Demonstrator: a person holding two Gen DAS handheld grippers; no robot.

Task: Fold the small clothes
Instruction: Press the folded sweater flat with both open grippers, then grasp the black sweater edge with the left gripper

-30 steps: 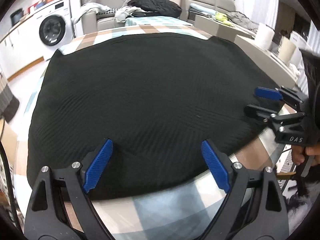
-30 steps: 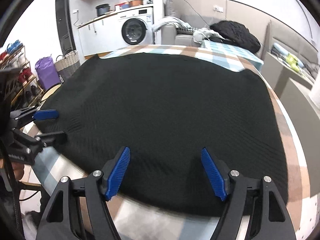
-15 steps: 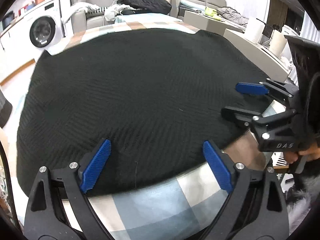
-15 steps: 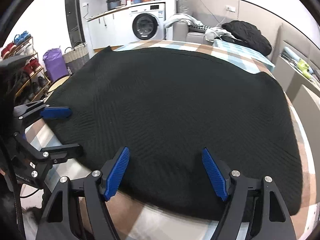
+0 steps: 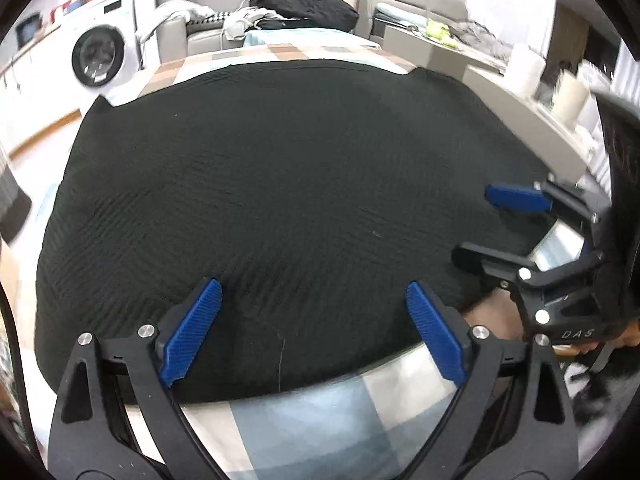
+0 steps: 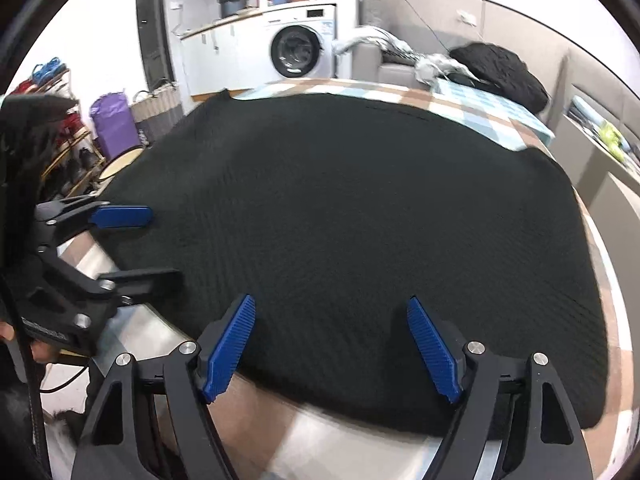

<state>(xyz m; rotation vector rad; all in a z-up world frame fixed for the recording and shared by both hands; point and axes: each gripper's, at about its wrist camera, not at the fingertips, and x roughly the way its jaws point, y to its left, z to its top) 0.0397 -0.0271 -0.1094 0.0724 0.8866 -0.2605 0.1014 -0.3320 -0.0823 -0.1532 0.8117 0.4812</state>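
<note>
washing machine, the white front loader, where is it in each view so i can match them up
Left wrist view: white front-loading washing machine at upper left, beyond the far left corner of the black knitted garment.
Right wrist view: washing machine at top centre, behind the garment's far edge.
Shared landmark: the black quilted bundle on the grey sofa.

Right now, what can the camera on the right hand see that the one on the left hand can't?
Only the right wrist view shows a purple bag, a wicker basket and a shoe rack against the wall. Only the left wrist view shows white rolls on a side counter. Both share the black cloth spread flat on the checked table cover, the washing machine, and each other's open fingers.
</note>
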